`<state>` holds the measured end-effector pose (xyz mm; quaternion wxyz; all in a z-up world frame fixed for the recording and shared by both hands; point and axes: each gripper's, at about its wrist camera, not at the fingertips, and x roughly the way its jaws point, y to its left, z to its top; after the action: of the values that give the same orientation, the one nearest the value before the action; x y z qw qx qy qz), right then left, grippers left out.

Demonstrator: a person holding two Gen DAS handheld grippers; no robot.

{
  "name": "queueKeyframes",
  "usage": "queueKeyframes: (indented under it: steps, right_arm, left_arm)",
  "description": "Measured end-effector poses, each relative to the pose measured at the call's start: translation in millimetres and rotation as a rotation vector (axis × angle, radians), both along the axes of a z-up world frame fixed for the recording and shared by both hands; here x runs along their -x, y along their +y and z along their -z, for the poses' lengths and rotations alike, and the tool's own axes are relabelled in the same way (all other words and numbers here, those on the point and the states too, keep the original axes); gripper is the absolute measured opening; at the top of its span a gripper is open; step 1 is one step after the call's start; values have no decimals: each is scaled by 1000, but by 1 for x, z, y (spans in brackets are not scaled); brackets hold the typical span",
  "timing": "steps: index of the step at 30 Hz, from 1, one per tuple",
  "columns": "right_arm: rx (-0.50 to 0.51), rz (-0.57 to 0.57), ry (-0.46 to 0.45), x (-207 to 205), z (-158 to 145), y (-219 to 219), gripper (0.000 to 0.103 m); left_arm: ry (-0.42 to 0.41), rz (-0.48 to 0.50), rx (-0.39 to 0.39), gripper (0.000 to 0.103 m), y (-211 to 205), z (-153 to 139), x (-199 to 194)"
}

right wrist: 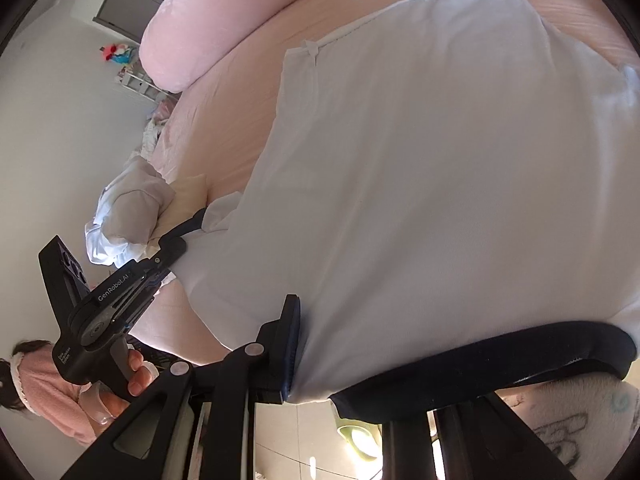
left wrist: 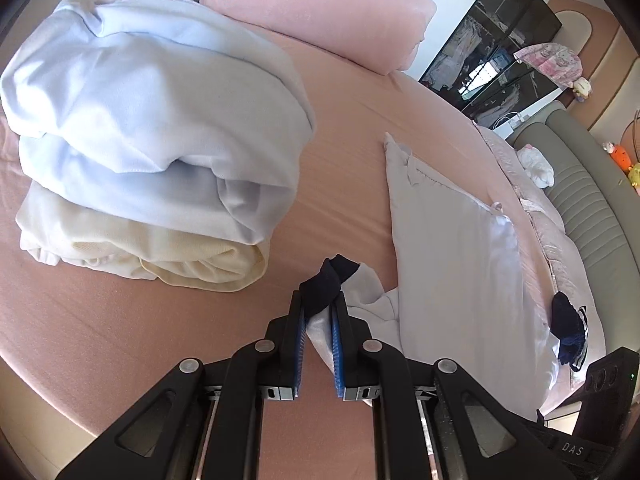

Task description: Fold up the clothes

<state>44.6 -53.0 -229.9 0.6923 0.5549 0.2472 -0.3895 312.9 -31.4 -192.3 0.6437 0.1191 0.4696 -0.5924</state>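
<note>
Left gripper (left wrist: pixel 320 312) jaws clamped on shirt (left wrist: pixel 452 264) dark cuff. Right gripper (right wrist: pixel 320 356) jaws clamped on shirt's dark hem. Shirt lay on bed (left wrist: pixel 120 320), beside folded pile (left wrist: pixel 152 152). I feared thin grip might slip; shirt could sag, fold crooked.

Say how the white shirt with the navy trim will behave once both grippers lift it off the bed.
The shirt is probably floppy: it drapes and wrinkles between the left gripper and right gripper. It looks thin, so likely light. Its middle will probably sag, and the loose far end may drag across the bed.
</note>
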Motion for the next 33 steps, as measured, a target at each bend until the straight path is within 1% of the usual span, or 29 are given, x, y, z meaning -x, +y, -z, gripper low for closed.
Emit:
queueKeyframes:
  steps: [2, 4, 5, 6, 7, 8, 9, 10, 11, 13, 15, 17, 19, 20, 24, 26, 28, 30, 33]
  right_arm:
    - [4, -6, -2, 2, -1, 0, 20]
    - [2, -9, -13, 8, 1, 1, 20]
    - [2, -9, -25, 11, 3, 3, 21]
    - [1, -10, -37, 14, 4, 4, 27]
    - [1, -11, -49, 17, 6, 6, 30]
    - [8, -15, -61, 18, 5, 8, 38]
    - [15, -19, -73, 18, 5, 10, 48]
    - [32, -36, -63, 16, 2, 13, 53]
    - [49, -54, -53, 14, 0, 15, 59]
    - [84, -90, -32, 10, -5, 21, 61]
    - [127, -137, 20, 3, -9, 27, 61]
    - [173, -189, 76, 1, -12, 37, 61]
    - [194, -221, 111, -3, -12, 41, 61]
    - [196, -227, 114, -4, -10, 42, 61]
    - [176, -229, 95, -1, -5, 43, 61]
    - [183, -235, 94, 2, -6, 45, 61]
    - [214, -265, 121, 1, -9, 49, 61]
    - [245, -287, 174, 0, -12, 53, 61]
    - [270, -312, 206, -1, -11, 57, 61]
  left_arm:
    - [24, 6, 8, 11, 3, -1, 0]
    - [52, 4, 3, 19, 5, -1, -2]
    - [66, 2, 1, 29, 6, -1, -2]
    - [78, 0, -1, 44, 7, -1, -3]
    - [83, -9, -2, 50, 8, -2, -3]
    - [86, -21, 0, 64, 7, -4, -2]
    - [87, -32, 0, 74, 7, -6, -1]
    - [88, -42, -6, 76, 10, -7, -2]
    - [91, -50, -11, 76, 12, -7, -3]
    - [112, -37, 0, 76, 21, -6, -4]
    - [124, -13, 6, 76, 30, -5, 0]
    - [119, 18, 14, 76, 40, -4, 7]
    - [85, 49, 18, 76, 46, -5, 18]
    - [62, 64, 18, 76, 49, -5, 24]
    - [-35, 134, 26, 76, 55, -7, 48]
    - [-85, 172, 33, 76, 57, -9, 61]
    - [-118, 206, 48, 76, 58, -9, 71]
    - [-138, 232, 71, 76, 65, -7, 78]
    - [-189, 270, 103, 76, 69, -3, 92]
